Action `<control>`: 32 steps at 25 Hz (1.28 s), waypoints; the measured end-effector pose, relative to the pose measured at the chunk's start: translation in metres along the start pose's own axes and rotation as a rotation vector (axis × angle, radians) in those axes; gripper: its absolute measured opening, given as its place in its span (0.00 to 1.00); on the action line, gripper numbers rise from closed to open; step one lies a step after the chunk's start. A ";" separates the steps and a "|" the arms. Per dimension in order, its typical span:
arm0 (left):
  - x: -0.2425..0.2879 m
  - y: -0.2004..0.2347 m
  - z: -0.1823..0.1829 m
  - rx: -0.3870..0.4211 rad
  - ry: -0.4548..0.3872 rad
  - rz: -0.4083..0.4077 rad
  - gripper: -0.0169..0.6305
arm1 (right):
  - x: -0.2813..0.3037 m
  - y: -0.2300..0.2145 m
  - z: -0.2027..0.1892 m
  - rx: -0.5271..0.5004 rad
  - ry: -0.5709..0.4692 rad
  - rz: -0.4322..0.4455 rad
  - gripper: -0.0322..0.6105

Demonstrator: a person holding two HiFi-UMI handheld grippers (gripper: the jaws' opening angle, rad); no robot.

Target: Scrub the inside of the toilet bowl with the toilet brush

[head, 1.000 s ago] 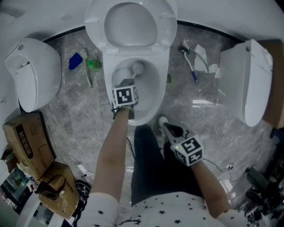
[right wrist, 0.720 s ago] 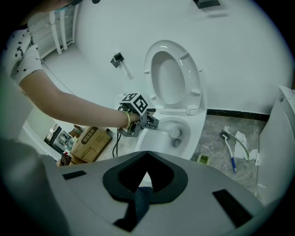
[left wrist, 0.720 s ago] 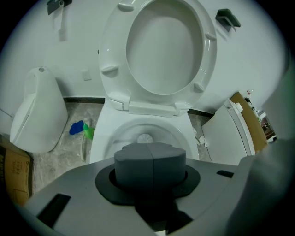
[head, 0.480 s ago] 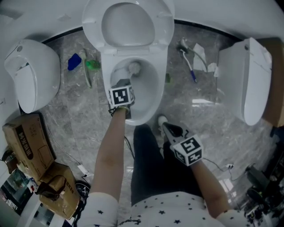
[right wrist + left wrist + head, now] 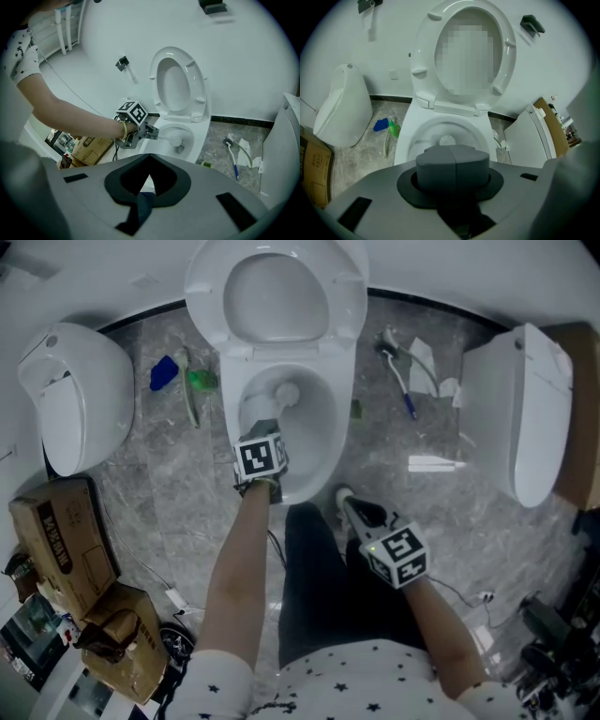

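Observation:
The white toilet bowl (image 5: 323, 432) stands open with its seat and lid (image 5: 277, 292) raised. My left gripper (image 5: 266, 430) hangs over the bowl's near left rim, shut on the toilet brush handle. The white brush head (image 5: 286, 392) rests against the far inside wall of the bowl. In the left gripper view the grey pads (image 5: 436, 166) meet, and the brush head (image 5: 447, 140) shows beyond them. The right gripper view shows my left gripper (image 5: 151, 132) and the brush (image 5: 176, 140) reaching into the bowl. My right gripper (image 5: 359, 514) waits open and holds nothing, low by the bowl's near right side.
White fixtures stand on the floor at left (image 5: 75, 399) and right (image 5: 520, 413). Blue and green items (image 5: 178, 374) lie left of the toilet. A blue-handled brush (image 5: 403, 385) and paper (image 5: 431, 463) lie to its right. Cardboard boxes (image 5: 61, 540) and cables sit at lower left.
My left gripper has drawn back slightly toward me, and the brush head has shifted a little inside the bowl. The right gripper has stayed put.

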State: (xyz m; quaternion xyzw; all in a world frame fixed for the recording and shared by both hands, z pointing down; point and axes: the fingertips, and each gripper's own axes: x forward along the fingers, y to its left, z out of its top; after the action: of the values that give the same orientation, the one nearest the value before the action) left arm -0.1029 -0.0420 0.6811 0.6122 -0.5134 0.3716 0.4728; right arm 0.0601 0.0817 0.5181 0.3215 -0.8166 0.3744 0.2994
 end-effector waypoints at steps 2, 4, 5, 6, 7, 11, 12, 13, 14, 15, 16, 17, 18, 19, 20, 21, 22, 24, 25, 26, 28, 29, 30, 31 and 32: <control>-0.006 -0.003 -0.006 -0.013 0.000 -0.003 0.26 | -0.003 0.002 0.003 -0.008 -0.007 0.002 0.06; -0.013 -0.005 -0.011 -0.027 -0.005 -0.005 0.26 | -0.005 0.004 0.007 -0.018 -0.017 0.008 0.06; -0.017 -0.006 -0.013 -0.035 -0.007 -0.006 0.26 | -0.006 0.005 0.010 -0.025 -0.022 0.012 0.06; -0.021 -0.007 -0.016 -0.045 -0.009 -0.007 0.26 | -0.008 0.007 0.012 -0.032 -0.025 0.015 0.06; -0.025 -0.008 -0.019 -0.054 -0.010 -0.007 0.26 | -0.010 0.008 0.014 -0.038 -0.029 0.016 0.06; -0.043 -0.013 -0.029 -0.076 -0.013 -0.007 0.26 | -0.019 0.013 0.022 -0.054 -0.043 0.025 0.06; -0.047 -0.014 -0.030 -0.082 -0.014 -0.006 0.26 | -0.021 0.014 0.024 -0.060 -0.045 0.027 0.06; -0.052 -0.014 -0.032 -0.087 -0.016 -0.005 0.26 | -0.024 0.016 0.025 -0.065 -0.046 0.030 0.06; -0.056 -0.015 -0.033 -0.093 -0.019 -0.004 0.26 | -0.026 0.018 0.027 -0.071 -0.046 0.035 0.06; -0.061 -0.016 -0.034 -0.099 -0.024 -0.003 0.26 | -0.029 0.020 0.028 -0.076 -0.045 0.041 0.06; -0.066 -0.018 -0.034 -0.105 -0.029 -0.001 0.26 | -0.032 0.022 0.029 -0.082 -0.044 0.048 0.06; -0.070 -0.020 -0.035 -0.111 -0.034 -0.002 0.26 | -0.035 0.024 0.030 -0.087 -0.041 0.054 0.06; -0.075 -0.022 -0.036 -0.117 -0.040 -0.003 0.26 | -0.038 0.025 0.031 -0.093 -0.040 0.059 0.06; -0.080 -0.025 -0.037 -0.123 -0.044 -0.006 0.26 | -0.040 0.025 0.031 -0.101 -0.040 0.061 0.06; -0.084 -0.027 -0.039 -0.129 -0.049 -0.009 0.26 | -0.042 0.025 0.031 -0.110 -0.042 0.060 0.06; -0.089 -0.028 -0.040 -0.133 -0.054 -0.008 0.26 | -0.043 0.024 0.032 -0.119 -0.044 0.059 0.06; -0.095 -0.029 -0.042 -0.134 -0.062 -0.003 0.26 | -0.045 0.024 0.032 -0.125 -0.044 0.060 0.06; -0.107 -0.027 -0.043 -0.127 -0.084 0.019 0.26 | -0.049 0.026 0.036 -0.127 -0.040 0.070 0.06; -0.112 -0.029 -0.047 -0.133 -0.086 0.019 0.26 | -0.052 0.028 0.038 -0.126 -0.039 0.076 0.06; -0.116 -0.032 -0.053 -0.145 -0.077 0.010 0.26 | -0.055 0.030 0.041 -0.128 -0.041 0.081 0.06; -0.126 -0.036 -0.066 -0.162 -0.064 -0.002 0.26 | -0.060 0.033 0.046 -0.136 -0.048 0.089 0.06; -0.131 -0.037 -0.071 -0.168 -0.064 -0.002 0.26 | -0.062 0.035 0.049 -0.135 -0.052 0.094 0.06; -0.137 -0.039 -0.076 -0.173 -0.069 0.000 0.26 | -0.065 0.036 0.050 -0.128 -0.057 0.101 0.06; -0.144 -0.040 -0.079 -0.180 -0.077 0.001 0.26 | -0.067 0.037 0.052 -0.117 -0.063 0.110 0.06; -0.150 -0.041 -0.083 -0.187 -0.086 0.003 0.26 | -0.070 0.038 0.054 -0.107 -0.070 0.117 0.06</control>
State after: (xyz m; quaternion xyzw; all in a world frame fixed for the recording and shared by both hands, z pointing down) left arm -0.0897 0.0801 0.5551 0.5800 -0.5666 0.2962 0.5048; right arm 0.0611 0.0786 0.4223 0.2696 -0.8627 0.3359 0.2651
